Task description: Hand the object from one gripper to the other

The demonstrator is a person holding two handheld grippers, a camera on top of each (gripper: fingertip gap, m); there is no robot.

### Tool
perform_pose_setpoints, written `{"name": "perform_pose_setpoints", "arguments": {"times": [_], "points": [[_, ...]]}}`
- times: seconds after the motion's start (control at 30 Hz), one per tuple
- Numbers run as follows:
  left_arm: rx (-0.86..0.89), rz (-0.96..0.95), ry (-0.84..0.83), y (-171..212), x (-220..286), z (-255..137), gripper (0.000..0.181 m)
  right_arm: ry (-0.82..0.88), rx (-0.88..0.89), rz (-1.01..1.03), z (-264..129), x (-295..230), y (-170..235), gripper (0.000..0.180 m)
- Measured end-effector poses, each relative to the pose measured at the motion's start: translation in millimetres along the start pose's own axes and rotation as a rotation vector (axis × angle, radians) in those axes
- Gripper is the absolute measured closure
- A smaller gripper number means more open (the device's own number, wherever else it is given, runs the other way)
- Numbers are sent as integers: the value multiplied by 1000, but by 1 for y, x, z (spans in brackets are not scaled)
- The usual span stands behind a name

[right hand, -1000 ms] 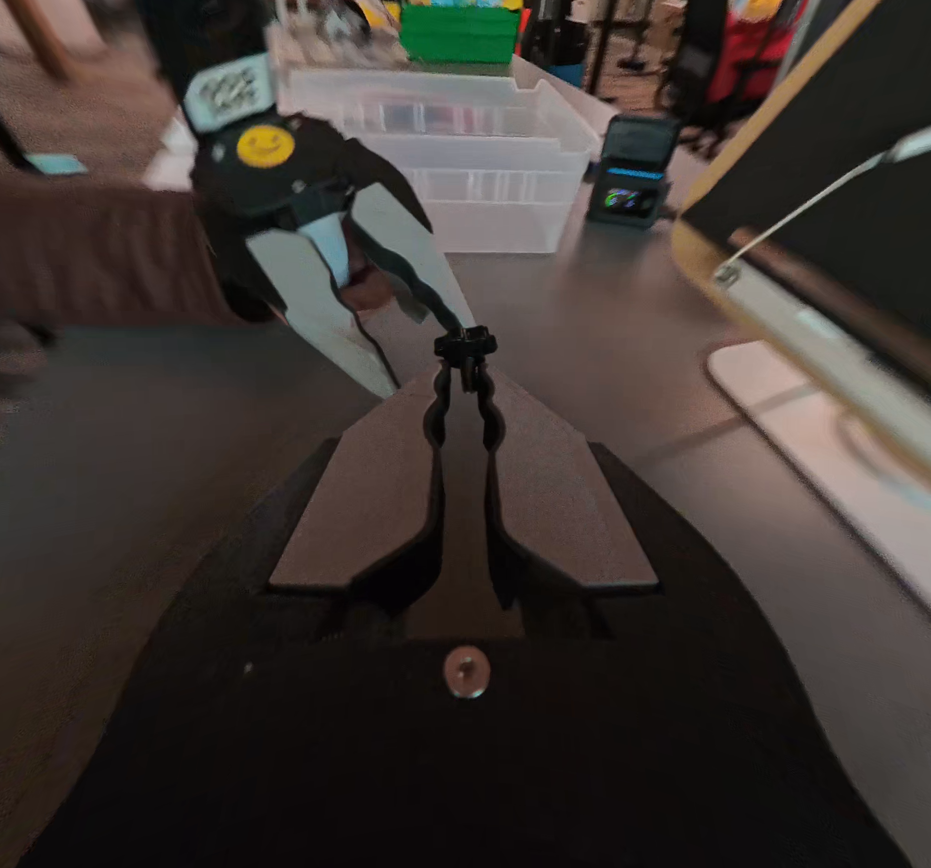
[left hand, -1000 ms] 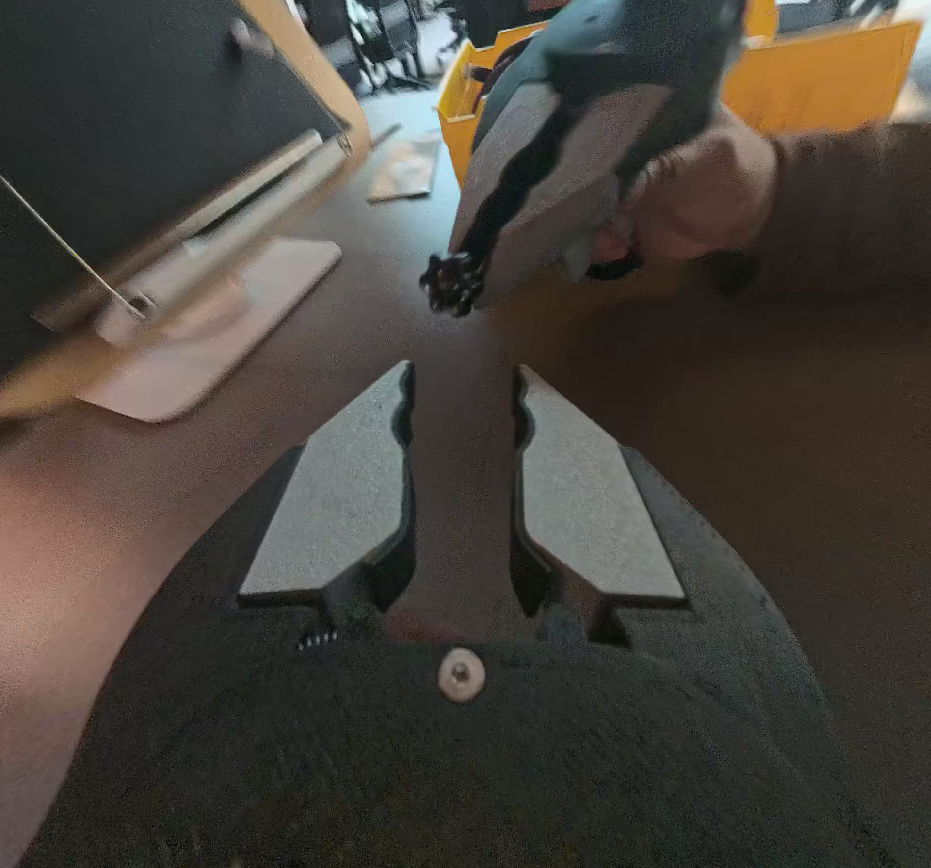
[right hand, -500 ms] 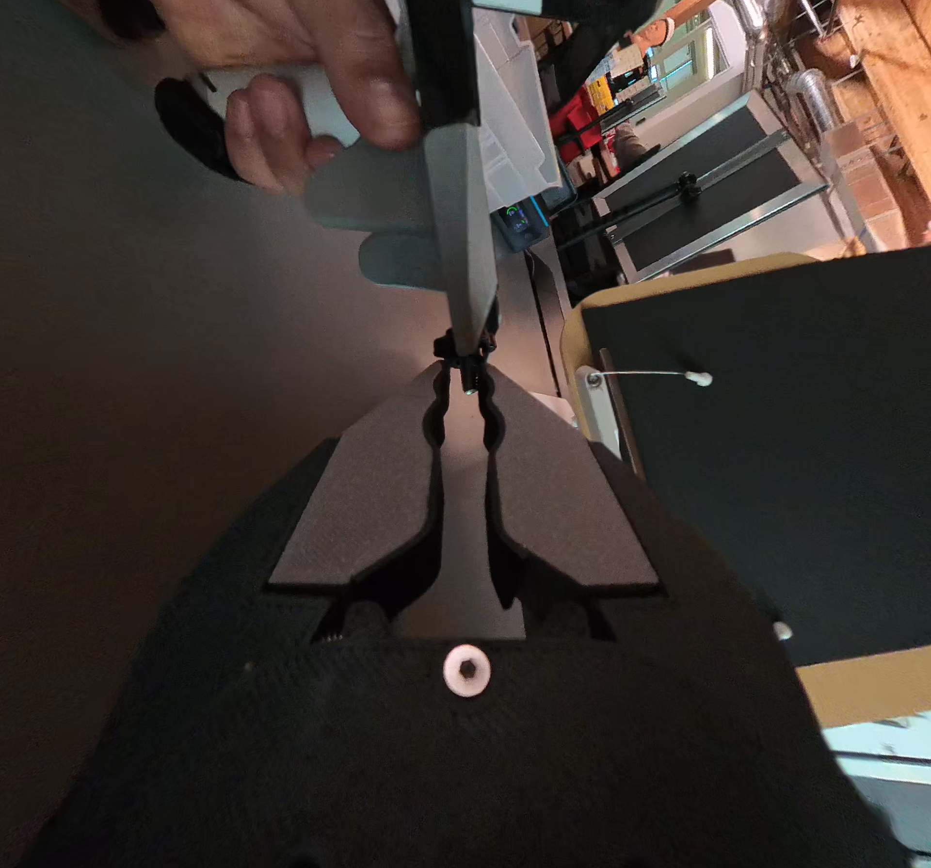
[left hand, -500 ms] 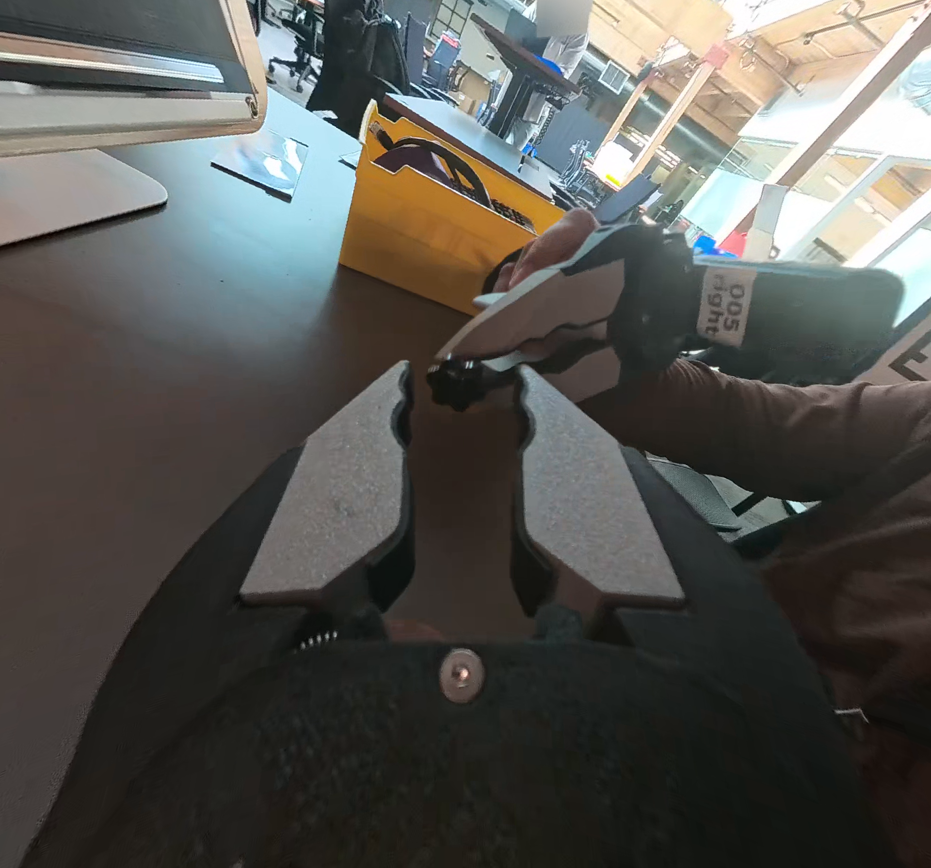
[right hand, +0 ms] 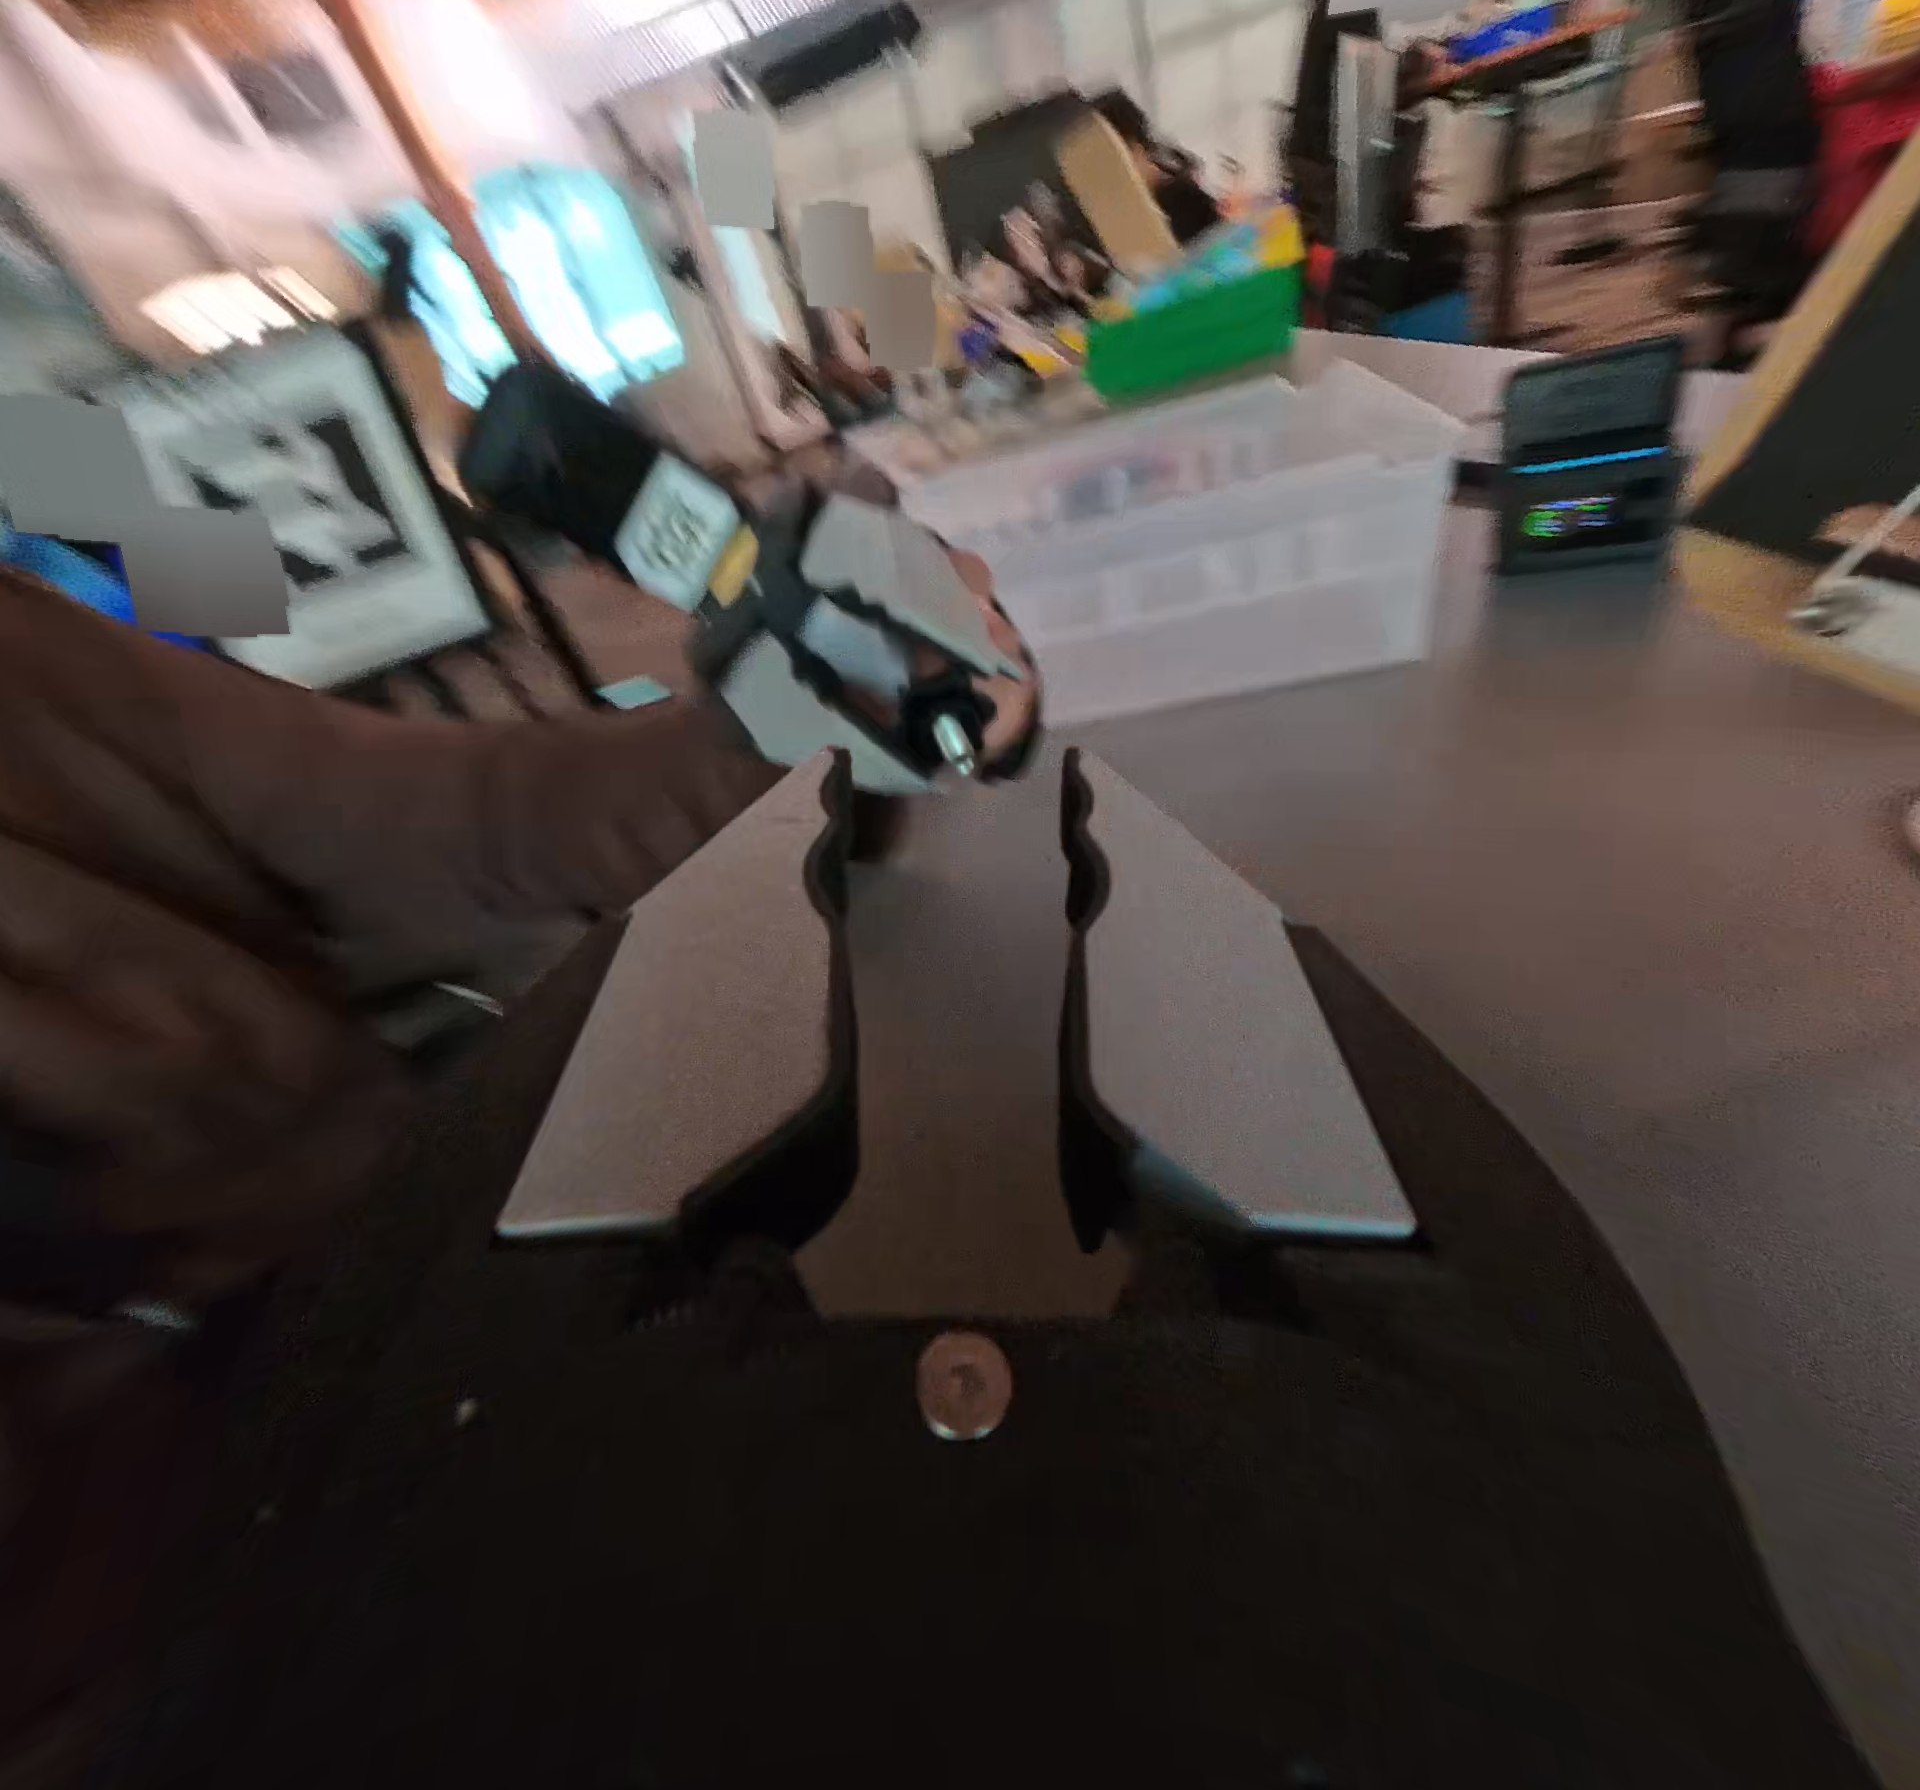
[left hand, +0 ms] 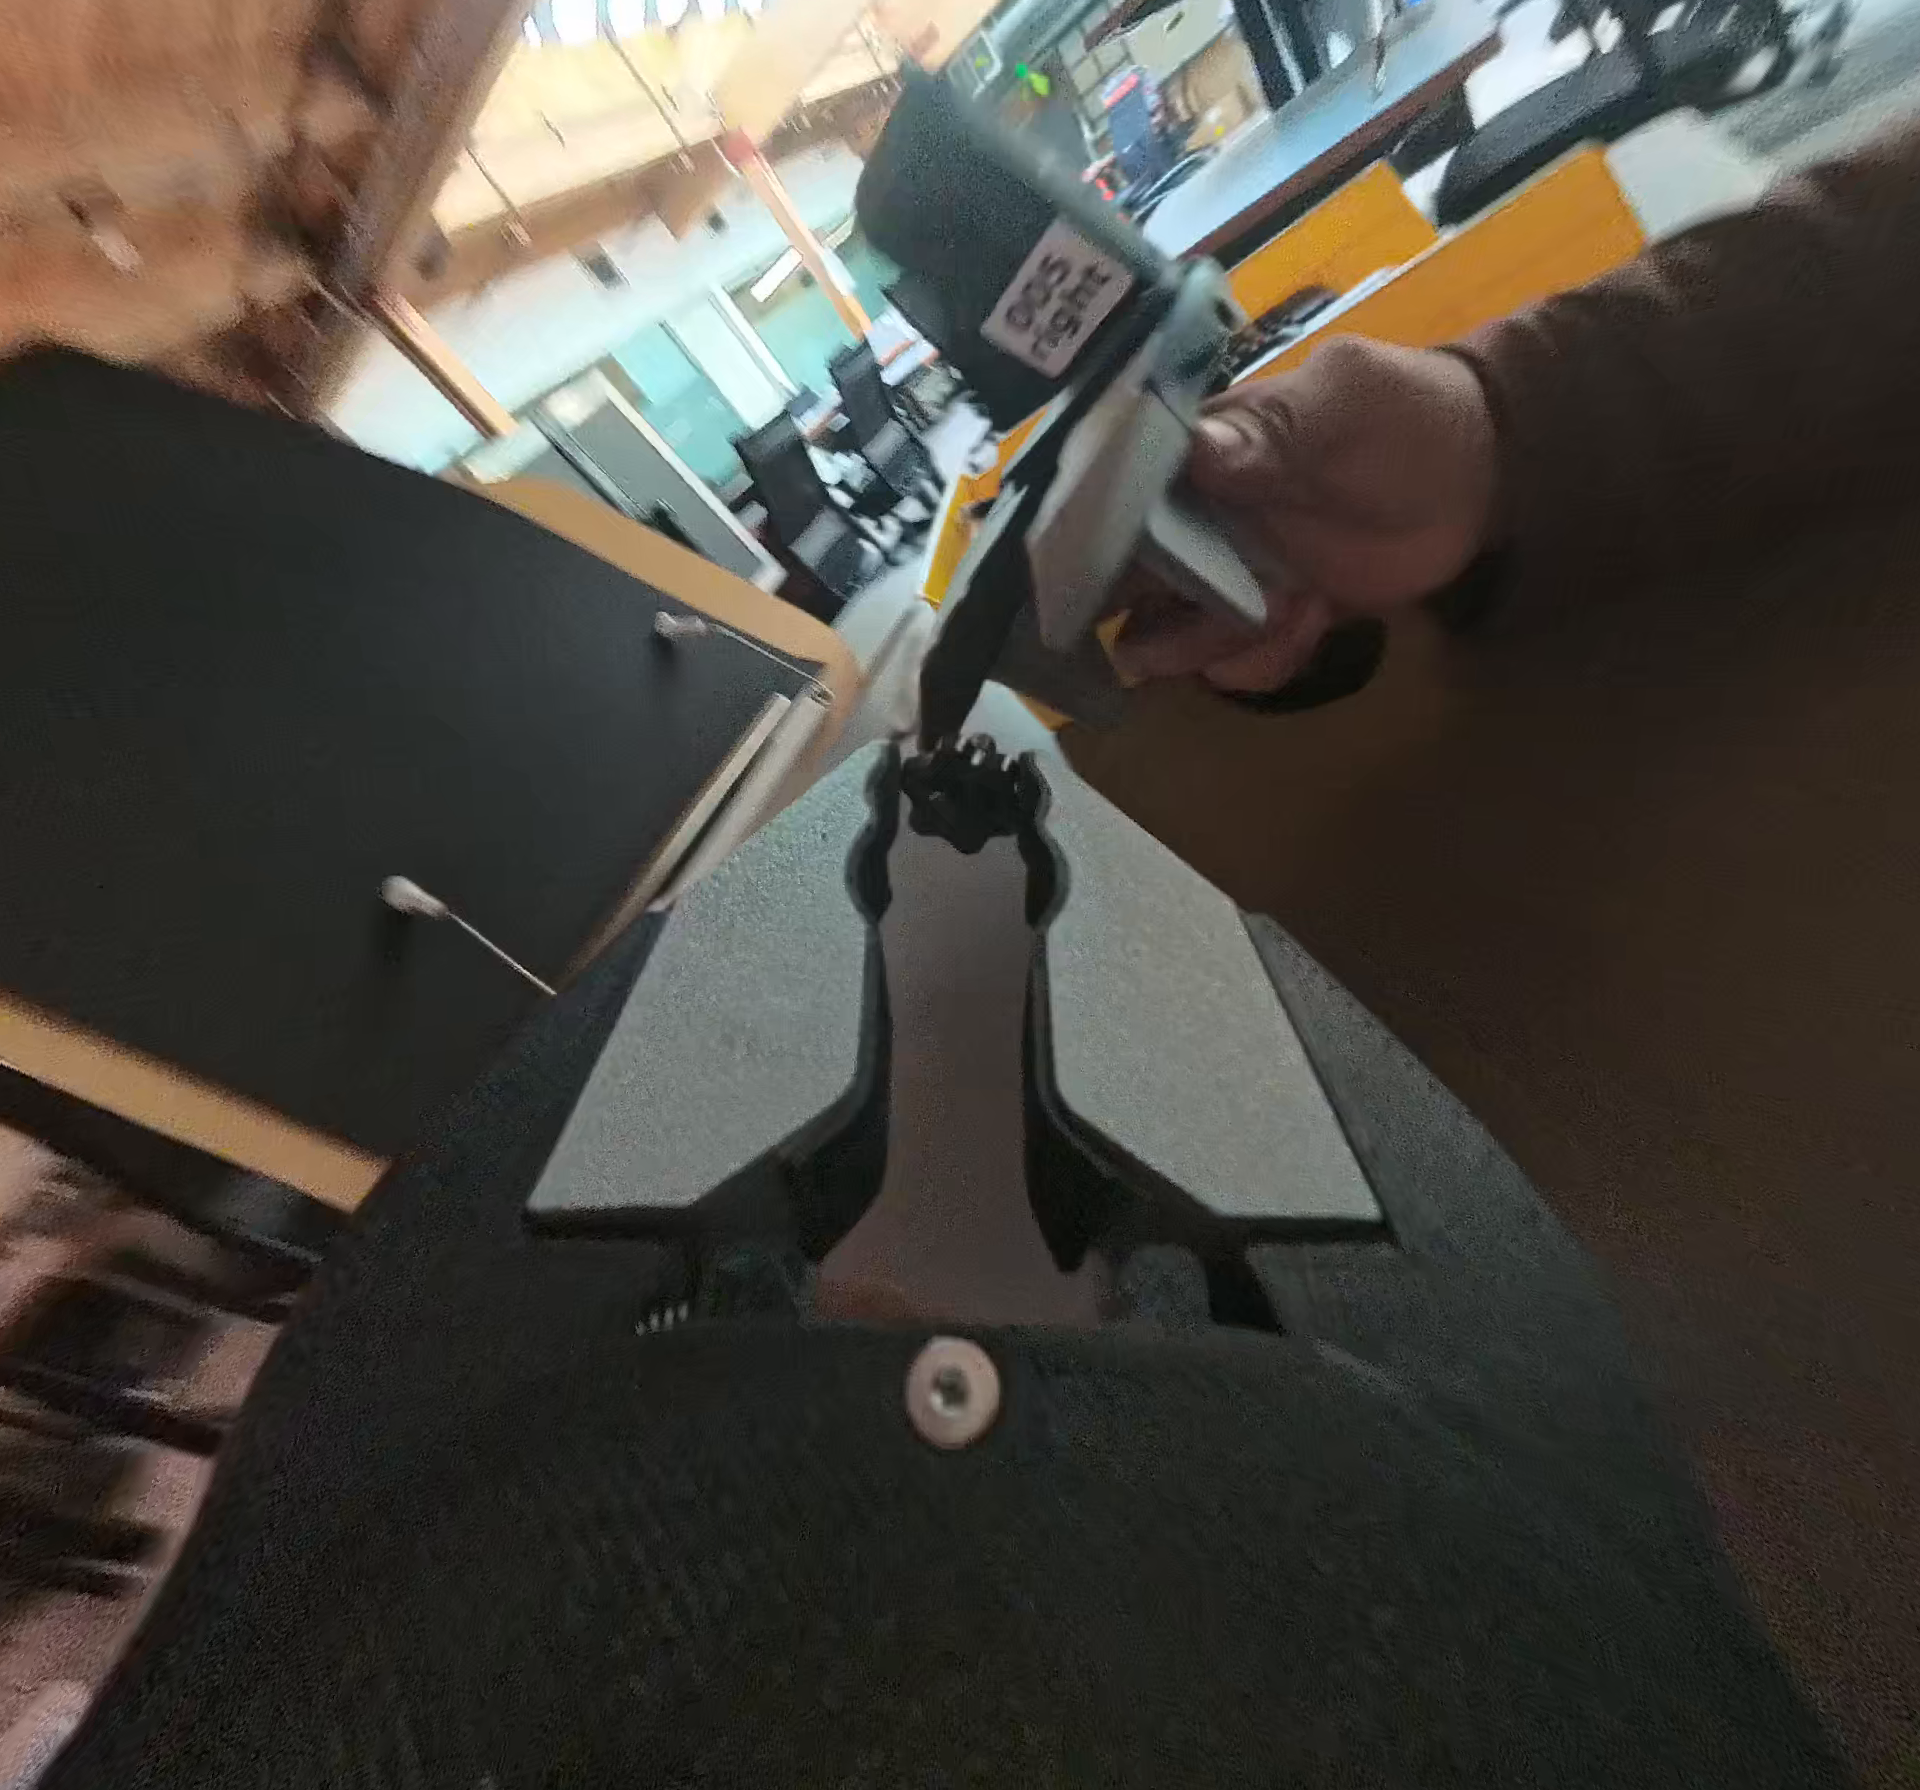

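Left tool (left hand: 959, 790): narrowed onto small black knob (left hand: 961, 800), gripped at fingertips, clear of counter (left hand: 1558, 909); likely now sole holder. Right tool (right hand: 951, 774): spread wide, nothing between fingers, apparently released to complete handover. Beyond, in right wrist view: knob's metal stud (right hand: 954, 732) pointing toward camera. Farther: black board (left hand: 312, 701), clear bin (right hand: 1195, 545), yellow crates (left hand: 1455, 254).
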State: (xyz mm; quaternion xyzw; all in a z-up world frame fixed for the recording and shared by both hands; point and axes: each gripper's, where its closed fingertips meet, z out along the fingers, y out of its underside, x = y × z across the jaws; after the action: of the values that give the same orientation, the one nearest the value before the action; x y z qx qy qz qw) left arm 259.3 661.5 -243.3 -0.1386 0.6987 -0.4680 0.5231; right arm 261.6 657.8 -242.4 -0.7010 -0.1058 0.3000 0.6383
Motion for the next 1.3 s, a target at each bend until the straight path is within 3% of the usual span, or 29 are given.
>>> {"name": "perform_pose_setpoints", "arguments": {"times": [0.07,0.23,0.33,0.5,0.6,0.7,0.87,0.97,1.0,1.13,1.23,1.3], "points": [[7,139,-30,-2,5,2,162,-64,47,124,-5,0,-5,142],[-17,298,-56,-1,13,8,162,-151,-23,234,9,-10,11,139],[-36,355,-57,2,17,10,161,-149,-41,224,16,-10,16,156],[-56,332,-69,5,18,11,162,-132,-86,210,17,-8,24,159],[-59,187,-101,8,10,10,159,-45,-75,97,13,1,17,159],[-59,-156,-61,15,-2,7,146,116,-105,-141,5,12,12,159],[9,-853,230,16,0,1,152,306,-223,-612,6,9,14,160],[21,-1124,372,19,7,0,140,389,-297,-802,12,11,21,159],[25,-1180,411,18,10,0,132,391,-321,-837,15,11,26,159],[-10,-1229,471,20,23,3,132,417,-346,-933,23,8,31,159],[-8,-1159,470,18,28,5,159,426,-363,-944,25,7,33,159],[-19,-1115,454,18,28,5,159,439,-358,-920,23,8,33,158]]}}
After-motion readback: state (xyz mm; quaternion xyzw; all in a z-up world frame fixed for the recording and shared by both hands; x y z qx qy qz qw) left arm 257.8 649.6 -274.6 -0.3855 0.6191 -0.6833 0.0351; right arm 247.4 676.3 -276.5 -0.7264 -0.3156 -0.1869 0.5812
